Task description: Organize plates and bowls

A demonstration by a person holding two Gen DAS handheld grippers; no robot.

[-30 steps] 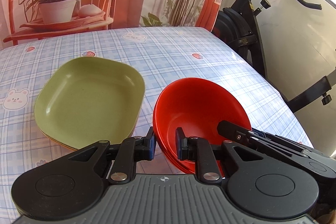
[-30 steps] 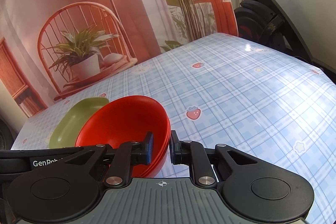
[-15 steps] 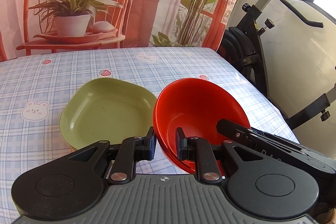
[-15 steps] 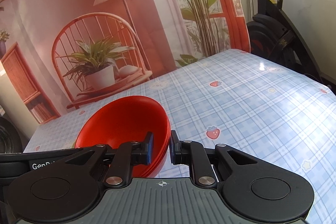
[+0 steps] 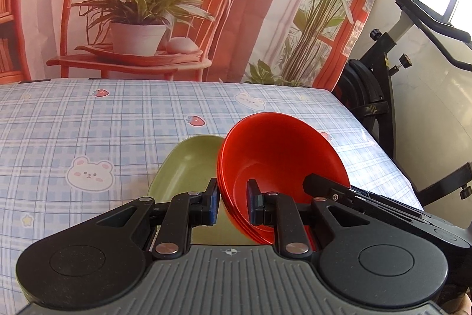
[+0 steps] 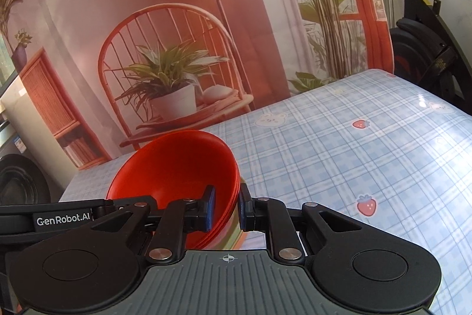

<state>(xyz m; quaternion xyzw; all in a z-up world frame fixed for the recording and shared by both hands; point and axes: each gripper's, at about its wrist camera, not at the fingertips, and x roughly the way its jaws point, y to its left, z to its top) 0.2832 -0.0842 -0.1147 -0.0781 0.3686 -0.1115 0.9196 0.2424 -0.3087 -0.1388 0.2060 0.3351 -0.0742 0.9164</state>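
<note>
Nearest in the left wrist view, the left gripper [image 5: 233, 204] is clamped narrow on the near rim of a stack of red bowls [image 5: 277, 161], one blue-padded finger outside the wall and the other inside the bowl. The stack (at least three nested rims show at the edge) is tilted and lifted off the tablecloth [image 5: 88, 132]. The right gripper [image 5: 327, 191] reaches in from the lower right of this view and grips the opposite side of the same rim.

In the right wrist view the right gripper [image 6: 225, 208] is likewise pinched narrow on the bowls [image 6: 177, 167], its left finger inside and its right finger outside the wall. The black arm of the left gripper [image 6: 62, 217], lettered GenRobot.AI, crosses in from the left edge.

Just beyond and below the bowls, to their left in the left wrist view, lies a green plate [image 5: 188, 170] on the blue checked cloth; its right part is hidden behind the red stack, so whether they touch cannot be told.

Farther out the cloth runs on, printed with bears and strawberries. Behind the table hangs a printed backdrop [image 5: 147, 5] showing a red chair and a potted plant, and an exercise bike [image 5: 383, 73] stands to the right of the table
</note>
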